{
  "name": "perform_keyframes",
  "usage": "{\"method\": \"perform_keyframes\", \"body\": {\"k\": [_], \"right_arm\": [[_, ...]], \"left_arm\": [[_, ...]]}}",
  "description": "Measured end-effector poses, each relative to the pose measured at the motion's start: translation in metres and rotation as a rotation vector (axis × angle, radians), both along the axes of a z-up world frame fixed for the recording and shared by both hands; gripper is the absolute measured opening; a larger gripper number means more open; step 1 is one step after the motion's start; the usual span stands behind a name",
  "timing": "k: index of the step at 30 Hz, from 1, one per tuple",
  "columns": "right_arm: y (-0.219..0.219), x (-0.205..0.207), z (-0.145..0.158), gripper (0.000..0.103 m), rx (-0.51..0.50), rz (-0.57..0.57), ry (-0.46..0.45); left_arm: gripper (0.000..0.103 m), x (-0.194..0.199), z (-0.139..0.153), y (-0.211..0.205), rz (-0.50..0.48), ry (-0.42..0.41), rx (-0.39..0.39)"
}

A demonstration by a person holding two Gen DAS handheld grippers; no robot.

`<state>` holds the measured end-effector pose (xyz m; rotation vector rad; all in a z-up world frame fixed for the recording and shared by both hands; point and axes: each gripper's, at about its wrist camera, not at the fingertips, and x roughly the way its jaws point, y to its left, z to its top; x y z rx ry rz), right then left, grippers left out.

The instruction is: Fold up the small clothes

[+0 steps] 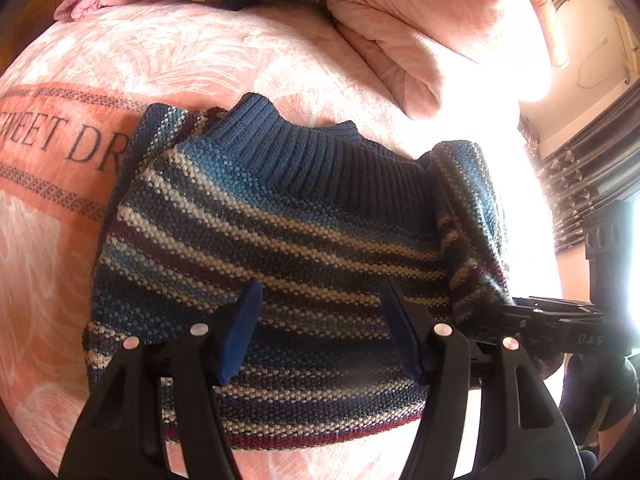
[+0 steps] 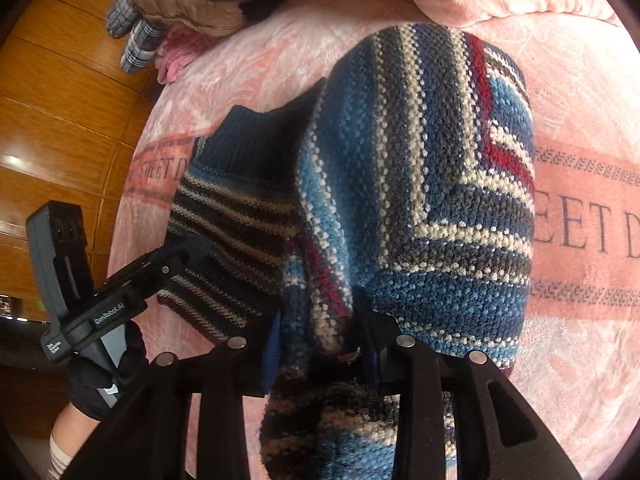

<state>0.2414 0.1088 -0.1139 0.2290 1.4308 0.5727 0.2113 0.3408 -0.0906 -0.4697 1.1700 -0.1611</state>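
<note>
Right gripper (image 2: 320, 356) clamped on striped sweater (image 1: 280, 216) sleeve; left gripper (image 1: 320, 332) apart above it.

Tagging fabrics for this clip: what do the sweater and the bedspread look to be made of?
Sweater: chunky knit yarn, likely wool or acrylic; matte, visible stitch bumps and a ribbed collar. Bedspread: plush fleece-like synthetic, probably; soft sheen, short pile and an embossed leaf pattern. The right gripper is shut on a sweater fold; the left gripper is open above it.

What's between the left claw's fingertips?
Left wrist view: the left claw is open over the striped knit sweater; only flat sweater body shows between its blue pads, nothing gripped.
</note>
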Motion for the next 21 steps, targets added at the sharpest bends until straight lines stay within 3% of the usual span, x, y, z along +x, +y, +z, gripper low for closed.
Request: {"method": "perform_keyframes", "body": {"k": [6,8,11,15,21], "right_arm": [[0.005,-0.004,-0.008,0.048,0.037,0.000,0.011],[0.002,-0.004,-0.009,0.060,0.086,-0.012,0.031],[-0.007,-0.003,-0.006,0.061,0.149,-0.032,0.057],[-0.033,-0.007,0.024,0.061,0.226,-0.055,0.019],[-0.099,-0.022,0.052,0.061,0.130,-0.109,-0.065]], "left_arm": [[0.061,0.002,0.006,0.000,0.004,-0.015,-0.029],[0.061,0.001,0.006,-0.002,-0.001,-0.013,-0.041],[0.061,0.002,0.005,-0.005,-0.001,0.001,-0.089],[0.060,0.005,0.006,-0.016,-0.020,0.007,-0.175],[0.060,0.010,0.002,-0.046,-0.051,0.034,-0.298]]}}
